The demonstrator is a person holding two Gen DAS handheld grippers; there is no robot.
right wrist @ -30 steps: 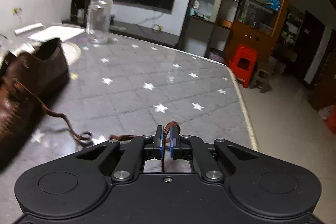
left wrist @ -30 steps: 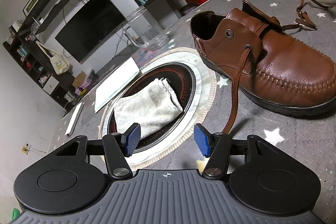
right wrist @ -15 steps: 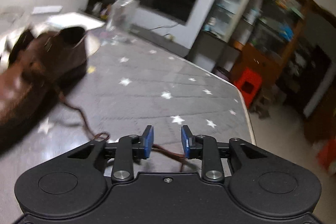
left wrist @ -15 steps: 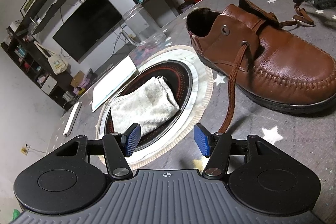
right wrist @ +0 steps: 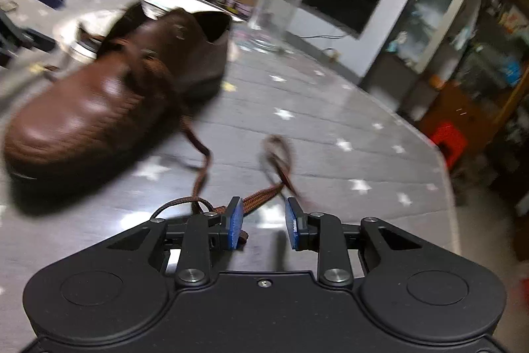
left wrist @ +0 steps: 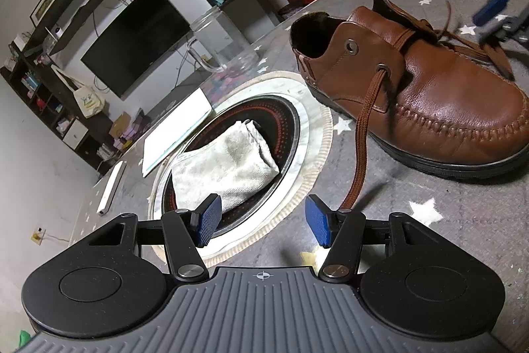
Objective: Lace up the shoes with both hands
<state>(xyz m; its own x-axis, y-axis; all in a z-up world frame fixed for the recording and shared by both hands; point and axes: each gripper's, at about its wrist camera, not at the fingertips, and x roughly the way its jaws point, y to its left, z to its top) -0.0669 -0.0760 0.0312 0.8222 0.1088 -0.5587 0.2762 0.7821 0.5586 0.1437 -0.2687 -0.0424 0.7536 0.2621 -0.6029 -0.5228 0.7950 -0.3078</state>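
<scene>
Both grippers gape empty: lace [right wrist: 261, 197] between right gripper [right wrist: 264, 222] pads, shoe [left wrist: 429, 95] beyond left gripper [left wrist: 261, 220].

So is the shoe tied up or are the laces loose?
Loose. The brown shoe isn't tied: one lace end hangs from its eyelet onto the table, and the other trails across the table.

Table [left wrist: 463, 220]: shoe [left wrist: 429, 95], jar [left wrist: 221, 38], mat [left wrist: 317, 148].

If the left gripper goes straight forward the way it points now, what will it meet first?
Probably the round mat on the table, then the folded cloth in the dark dish. The left gripper is open and empty; the shoe lies off to one side.
</scene>
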